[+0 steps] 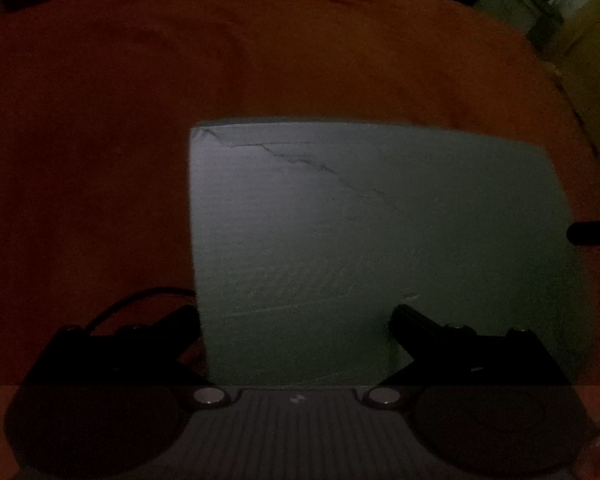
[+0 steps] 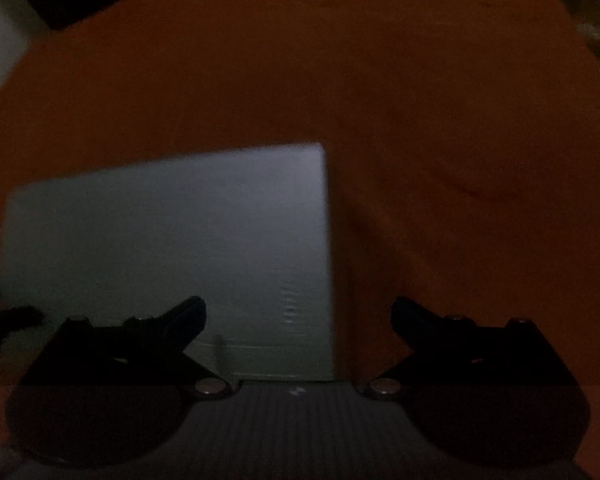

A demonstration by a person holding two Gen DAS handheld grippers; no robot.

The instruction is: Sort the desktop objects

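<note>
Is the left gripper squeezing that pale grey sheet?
No, the left gripper is wide open over the pale grey flat sheet on the orange cloth.

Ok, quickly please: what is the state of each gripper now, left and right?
Left gripper: open, holding nothing; the grey sheet lies between its fingers.
Right gripper: open, holding nothing; the sheet's right edge lies between its fingers.

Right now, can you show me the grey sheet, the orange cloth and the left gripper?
sheet (image 1: 360, 240): left wrist view, its flat middle.
cloth (image 1: 100, 160): left wrist view, bare part left of the sheet.
left gripper (image 1: 296, 320): left wrist view, midway between its fingers.
</note>
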